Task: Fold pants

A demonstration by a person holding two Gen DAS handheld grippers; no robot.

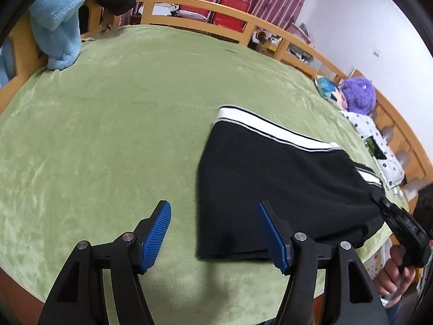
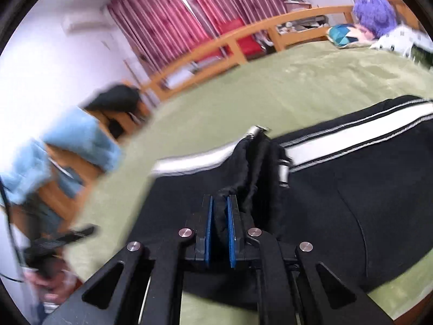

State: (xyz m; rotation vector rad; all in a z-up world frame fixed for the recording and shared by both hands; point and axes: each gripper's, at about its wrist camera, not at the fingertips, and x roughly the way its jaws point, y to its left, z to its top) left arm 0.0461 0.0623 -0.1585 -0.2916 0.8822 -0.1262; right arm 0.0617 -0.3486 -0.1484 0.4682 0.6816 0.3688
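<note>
Black pants [image 1: 273, 184] with white side stripes lie folded on the green bed cover [image 1: 121, 124]. My left gripper [image 1: 213, 233] is open and empty, hovering over the pants' near left corner. My right gripper [image 2: 220, 216] is shut on a bunched black waistband edge of the pants [image 2: 351, 195], with silver drawstring tips [image 2: 282, 173] hanging beside it. In the left wrist view the right gripper [image 1: 384, 205] shows at the pants' right edge, held by a hand. The right wrist view is blurred on its left side.
A light blue towel [image 1: 59, 27] hangs over the wooden bed rail [image 1: 194, 13] at the far left. A purple plush [image 1: 360, 94] and a patterned white pillow [image 1: 384, 146] lie at the right. Red chairs and curtains stand beyond the rail.
</note>
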